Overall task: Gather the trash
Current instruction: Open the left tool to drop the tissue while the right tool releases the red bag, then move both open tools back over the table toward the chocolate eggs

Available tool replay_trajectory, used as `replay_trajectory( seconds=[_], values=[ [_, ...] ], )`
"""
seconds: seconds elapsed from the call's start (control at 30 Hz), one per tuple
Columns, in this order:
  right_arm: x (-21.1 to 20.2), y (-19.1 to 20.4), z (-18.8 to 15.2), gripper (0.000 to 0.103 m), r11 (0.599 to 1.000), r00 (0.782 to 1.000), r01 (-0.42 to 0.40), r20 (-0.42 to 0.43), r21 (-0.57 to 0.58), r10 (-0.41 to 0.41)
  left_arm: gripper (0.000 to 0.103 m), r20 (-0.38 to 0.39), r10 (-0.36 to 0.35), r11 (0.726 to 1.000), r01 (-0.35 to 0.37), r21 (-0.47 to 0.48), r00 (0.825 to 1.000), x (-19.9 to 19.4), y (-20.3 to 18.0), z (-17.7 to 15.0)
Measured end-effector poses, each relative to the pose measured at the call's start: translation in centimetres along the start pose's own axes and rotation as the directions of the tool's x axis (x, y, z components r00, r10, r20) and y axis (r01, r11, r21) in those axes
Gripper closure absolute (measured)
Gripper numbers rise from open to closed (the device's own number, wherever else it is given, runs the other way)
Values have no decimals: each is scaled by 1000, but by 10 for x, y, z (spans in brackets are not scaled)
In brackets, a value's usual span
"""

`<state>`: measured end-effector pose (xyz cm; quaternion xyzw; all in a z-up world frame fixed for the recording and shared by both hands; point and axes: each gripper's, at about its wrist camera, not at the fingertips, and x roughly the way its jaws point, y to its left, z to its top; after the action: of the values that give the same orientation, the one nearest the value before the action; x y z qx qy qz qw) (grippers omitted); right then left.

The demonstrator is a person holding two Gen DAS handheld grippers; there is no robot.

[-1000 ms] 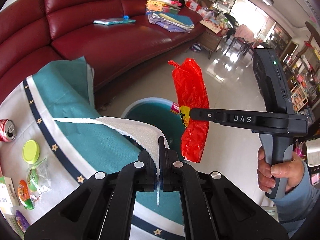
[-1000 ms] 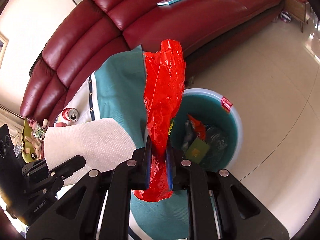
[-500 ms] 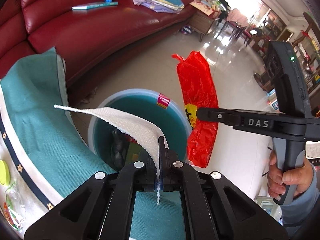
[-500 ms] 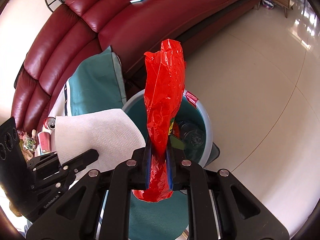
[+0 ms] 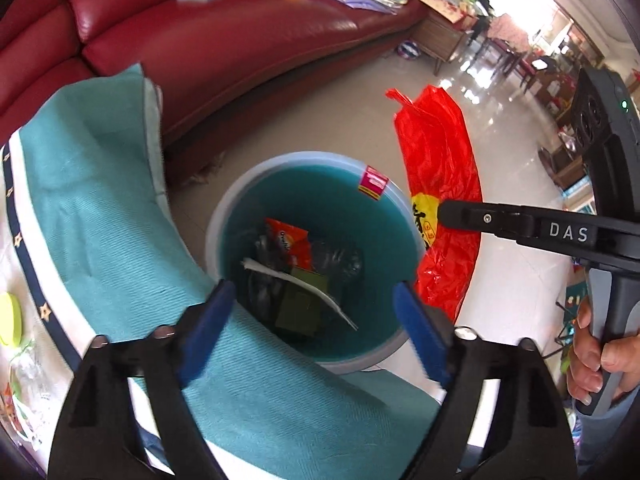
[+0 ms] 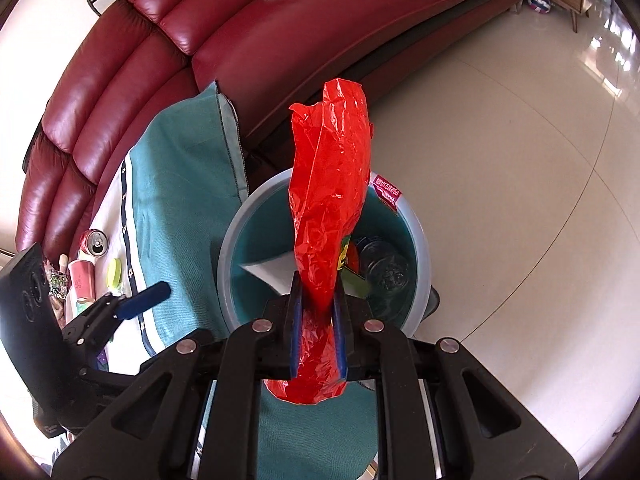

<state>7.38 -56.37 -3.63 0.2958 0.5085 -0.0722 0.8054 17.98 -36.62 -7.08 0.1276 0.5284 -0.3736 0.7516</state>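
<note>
My left gripper (image 5: pixel 316 300) hangs over the teal bin (image 5: pixel 224 216), its jaws opening wide with nothing between them. A white paper towel (image 5: pixel 300 280) lies loose inside the bin on top of wrappers and crushed plastic. In the right wrist view my right gripper (image 6: pixel 318 292) is shut on a long red plastic bag (image 6: pixel 332 168), which stands up above the bin (image 6: pixel 420 240). The same bag (image 5: pixel 440 160) shows in the left wrist view beside the bin's right rim, pinched by the right gripper (image 5: pixel 442 213). The towel (image 6: pixel 268 268) also shows in the right wrist view.
A table with a teal and white cloth (image 5: pixel 100 216) borders the bin on the left and carries a soda can (image 6: pixel 95 242), a yellow lid (image 6: pixel 115 272) and a pink cup (image 6: pixel 82 280). A red sofa (image 5: pixel 240 40) runs behind. Tiled floor (image 6: pixel 500 160) opens to the right.
The left jaws opened and the paper towel dropped from them into the bin. Both grippers came down closer over the bin. The right one keeps its hold on the red bag.
</note>
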Motion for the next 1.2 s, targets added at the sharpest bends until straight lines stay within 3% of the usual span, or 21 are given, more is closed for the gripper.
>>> replay_trajectory(
  seconds=[0.3, 0.8, 1.2],
  values=[
    [6, 14, 1, 87, 1000, 1000, 7, -13, -24, -7, 7, 26, 24, 999, -23, -38, 999, -23, 14, -15],
    [18, 30, -3, 23, 999, 998, 29, -55, -16, -30, 6, 20, 12, 997, -10, -72, 1000, -33, 31, -37],
    [-5, 45, -20, 23, 997, 997, 62, -49, -38, -64, 6, 58, 7, 997, -2, -81, 998, -58, 32, -56]
  ],
)
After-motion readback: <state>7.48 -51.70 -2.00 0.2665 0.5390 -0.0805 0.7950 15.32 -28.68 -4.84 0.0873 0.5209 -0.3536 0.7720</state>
